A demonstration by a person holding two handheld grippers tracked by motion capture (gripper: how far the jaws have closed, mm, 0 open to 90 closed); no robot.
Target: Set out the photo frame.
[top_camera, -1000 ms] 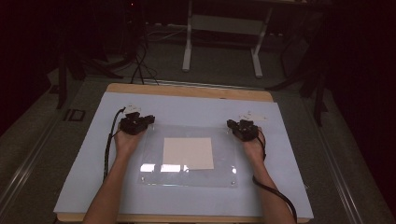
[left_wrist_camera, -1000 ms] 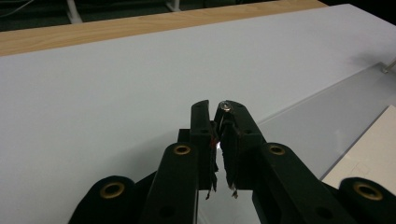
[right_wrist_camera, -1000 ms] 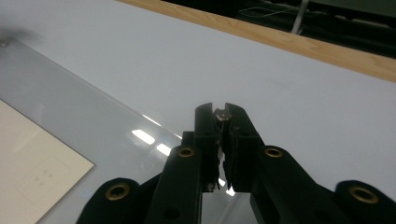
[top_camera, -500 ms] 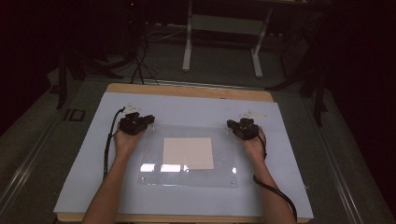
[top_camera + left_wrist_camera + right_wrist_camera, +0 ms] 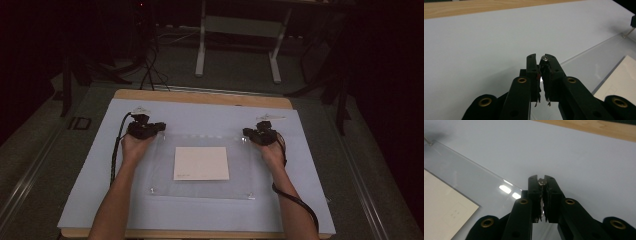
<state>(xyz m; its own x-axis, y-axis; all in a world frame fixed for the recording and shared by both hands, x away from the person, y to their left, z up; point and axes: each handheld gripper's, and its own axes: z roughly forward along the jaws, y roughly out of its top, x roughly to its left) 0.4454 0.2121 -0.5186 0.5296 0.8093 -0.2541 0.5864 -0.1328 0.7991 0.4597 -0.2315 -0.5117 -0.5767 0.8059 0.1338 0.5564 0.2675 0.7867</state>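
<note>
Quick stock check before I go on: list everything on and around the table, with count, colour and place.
clear sheet: one, transparent, lying flat mid-table.
corner studs: four, silvery, one at each corner of the sheet; the far two sit between the jaws.
paper: one, cream, under or on the clear sheet, centred.
mat: one, pale blue, covering the table.
table: one, light wood, edge showing at the far side.
stand: one, grey metal, on the floor beyond the table.
left gripper: one, black, shut on the far-left stud.
right gripper: one, black, shut on the far-right stud.
forearms: two, entering from the near edge.
</note>
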